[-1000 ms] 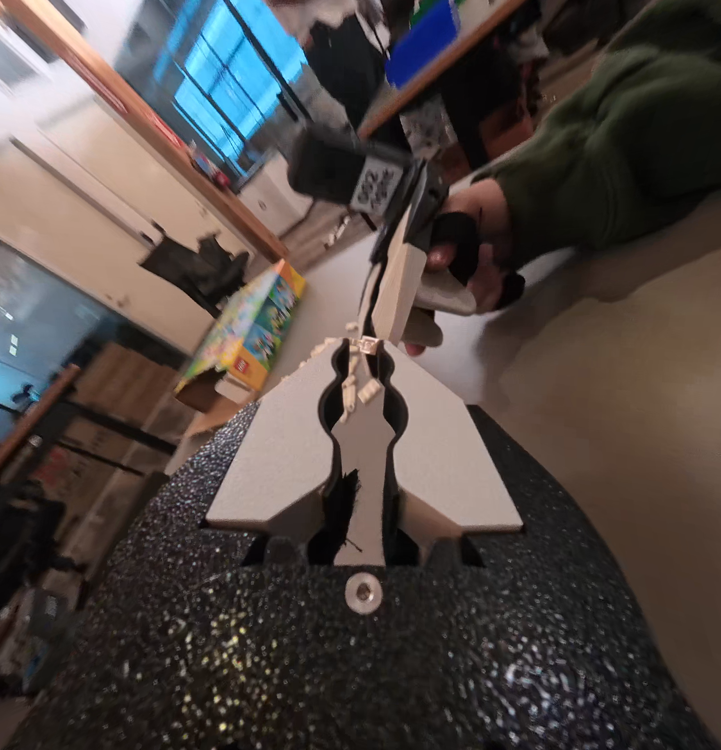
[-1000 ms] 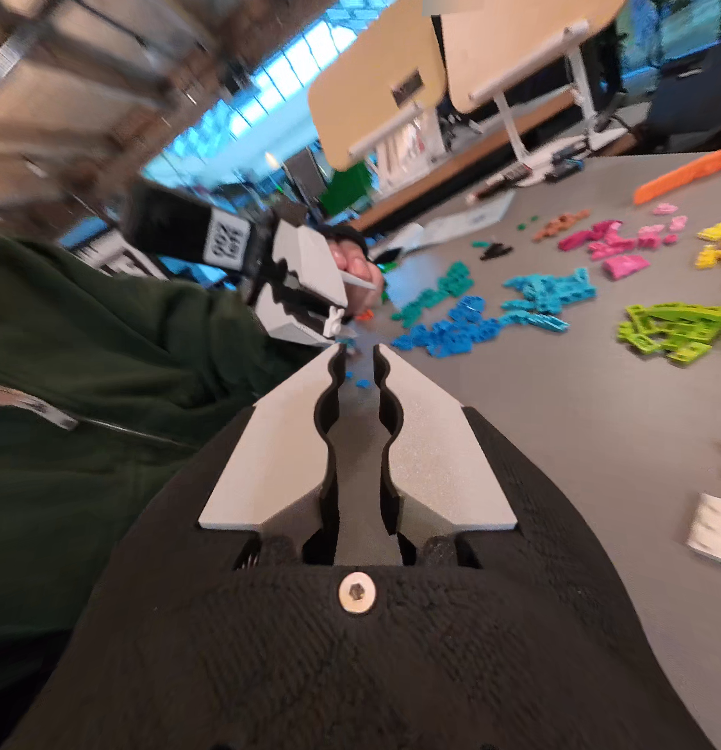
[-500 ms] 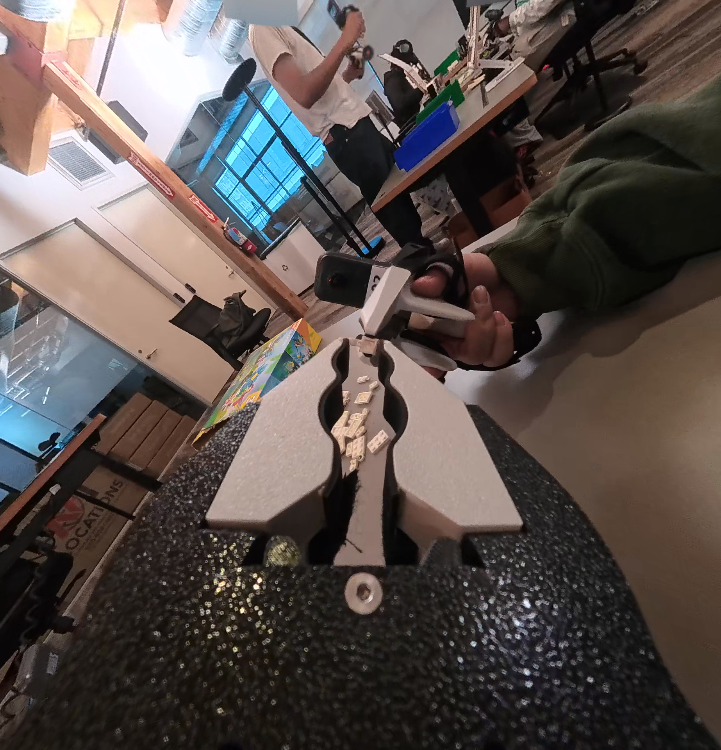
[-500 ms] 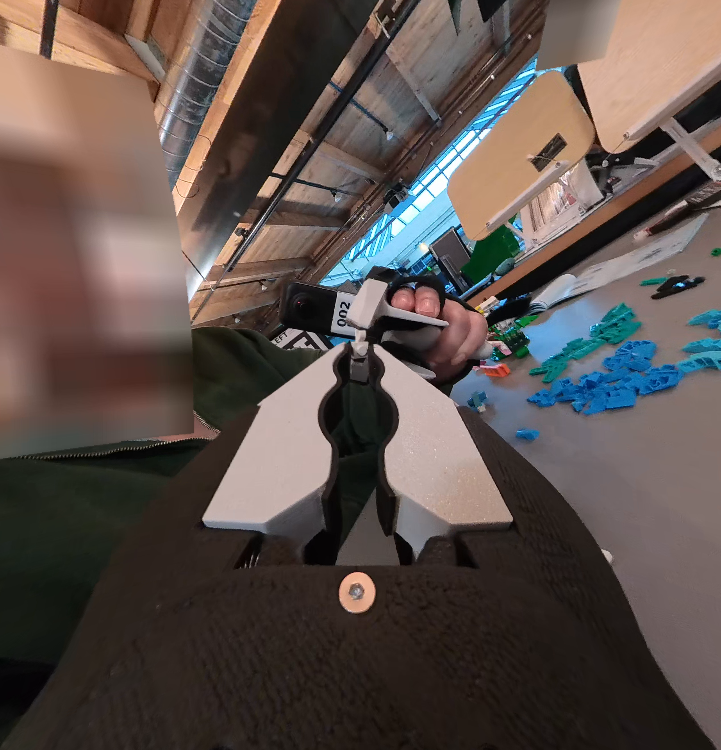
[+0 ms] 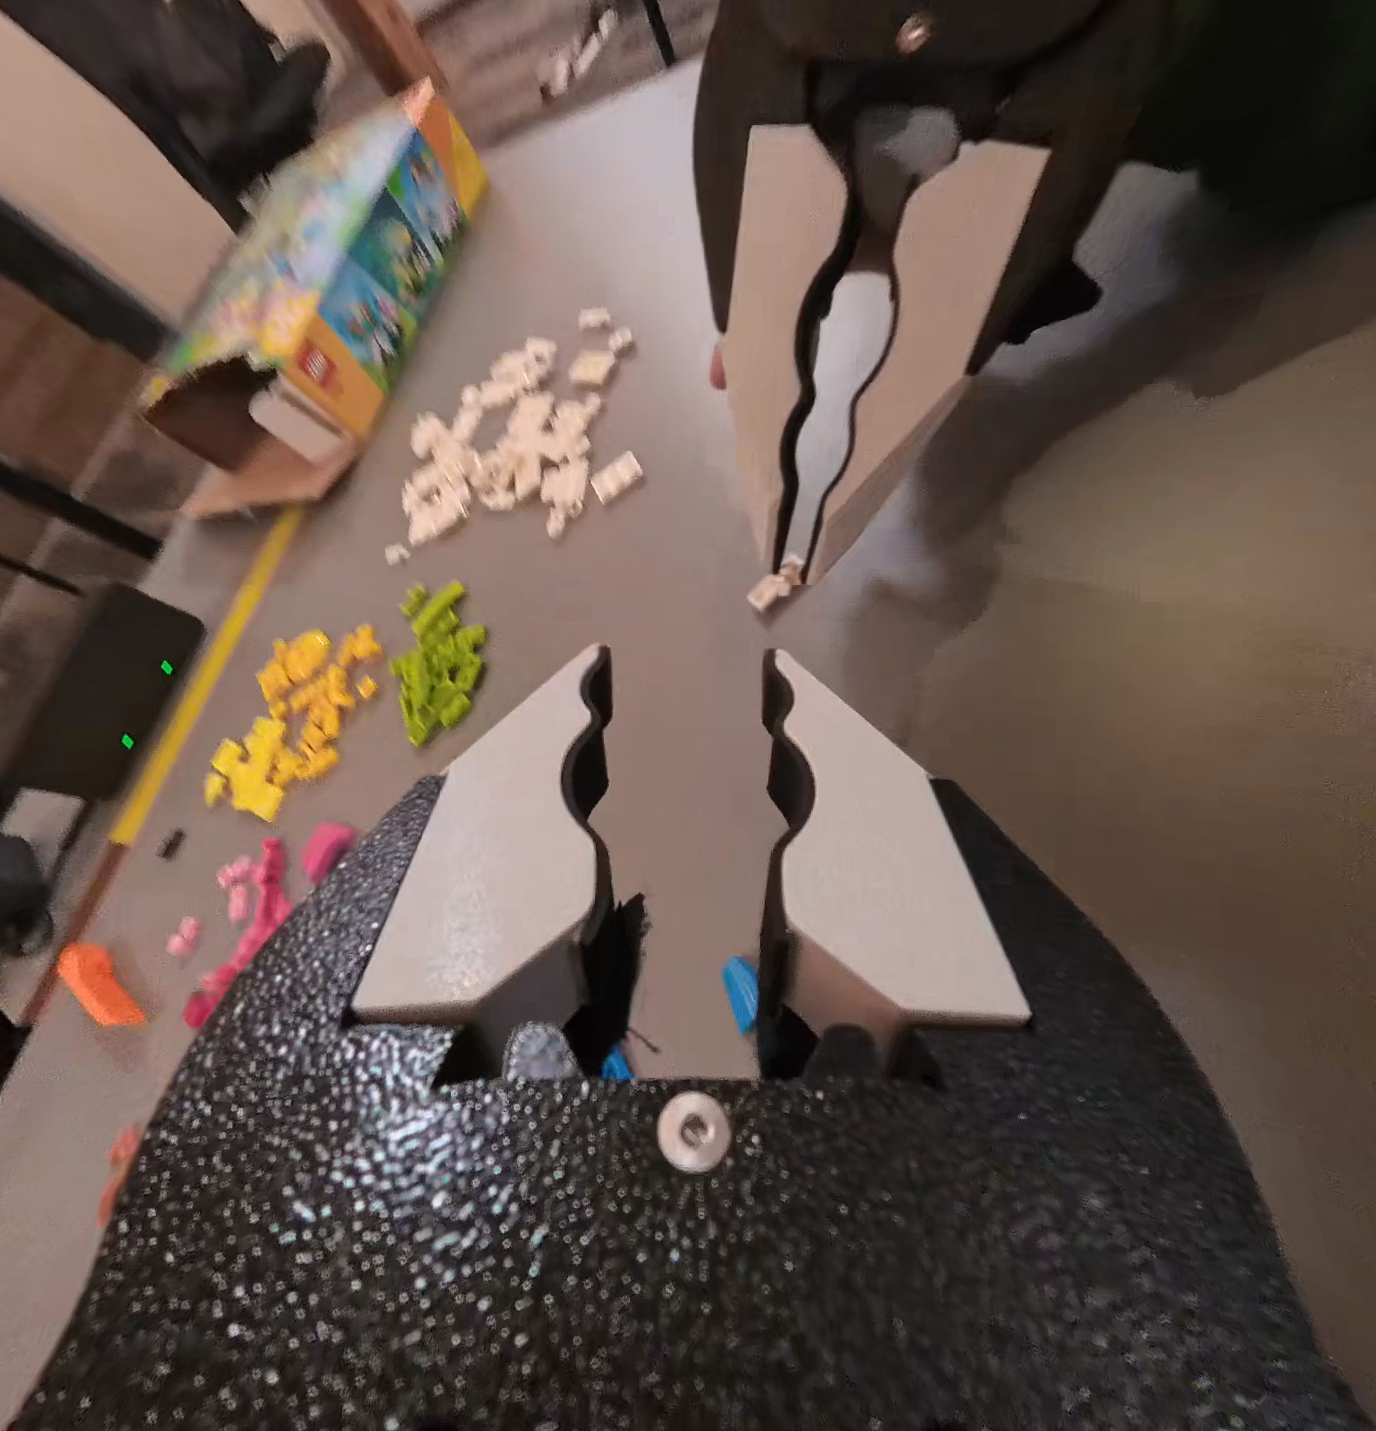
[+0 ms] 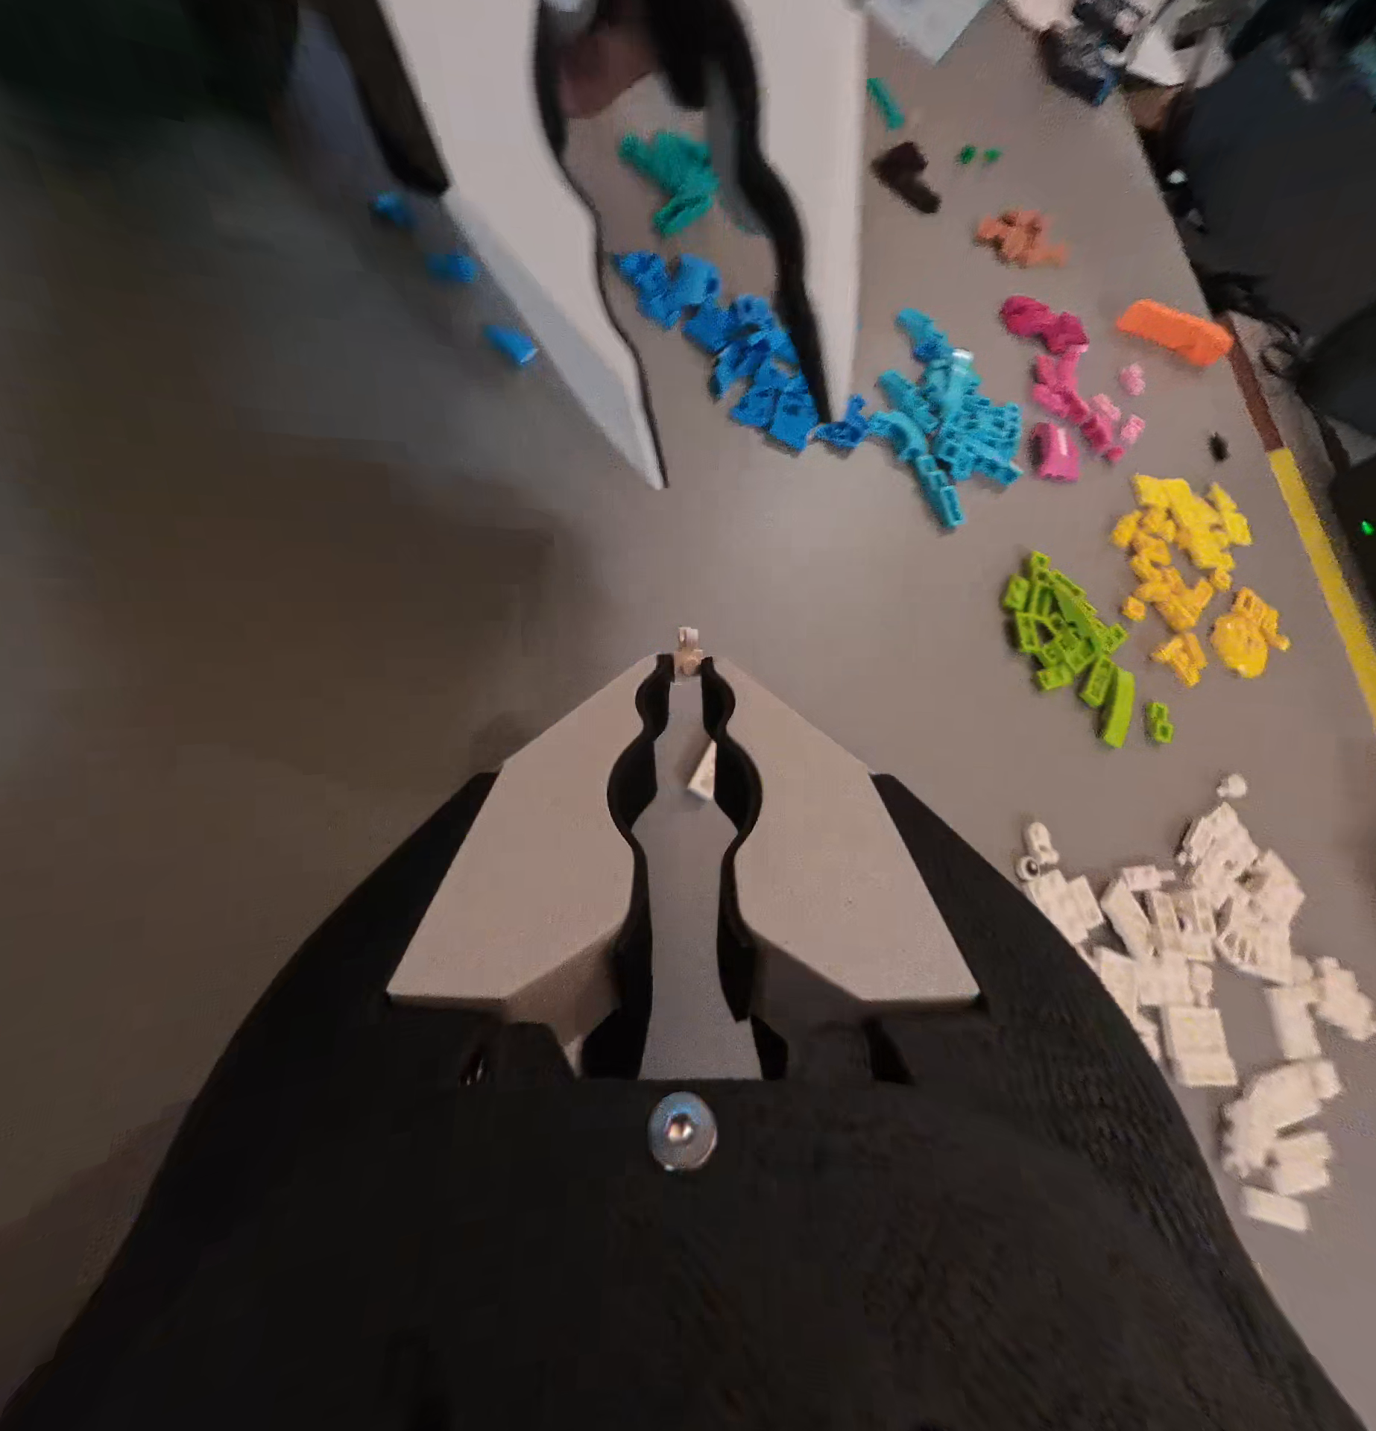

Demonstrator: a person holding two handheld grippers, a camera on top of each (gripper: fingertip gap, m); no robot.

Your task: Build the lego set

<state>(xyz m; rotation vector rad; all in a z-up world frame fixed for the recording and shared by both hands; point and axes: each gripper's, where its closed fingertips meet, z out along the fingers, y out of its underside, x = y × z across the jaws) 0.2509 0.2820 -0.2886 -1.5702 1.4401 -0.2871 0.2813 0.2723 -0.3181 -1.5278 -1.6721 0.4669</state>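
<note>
Grey bench (image 5: 1134, 697) strewn with colour-sorted brick piles, right gripper (image 6: 685, 666) jaws clamped on a small white piece (image 6: 689, 646), left gripper (image 5: 689, 681) jaws held wide apart, nothing gripped.

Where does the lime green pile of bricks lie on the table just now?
The lime green pile lies right of centre in the right wrist view, beside the yellow pile and beyond the white pile.

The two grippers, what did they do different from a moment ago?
Both tipped down from facing each other in the air to facing the table. The left gripper let go and opened; the right gripper stayed shut on the small white piece. The colour-sorted brick piles look undisturbed.
</note>
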